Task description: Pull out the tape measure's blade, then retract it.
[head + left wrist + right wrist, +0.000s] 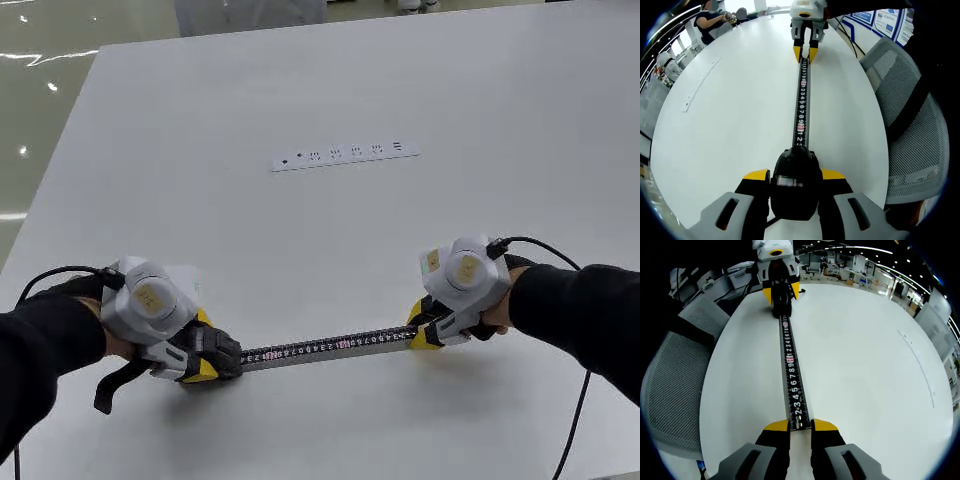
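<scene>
Clamped between the left gripper's [795,175] yellow-tipped fingers is the black, rounded tape measure case [796,192], near the front edge of the smooth white table [300,230]. Its flat, numbered blade [325,348] stretches rightward to the right gripper [800,426], whose fingers pinch its end.
</scene>
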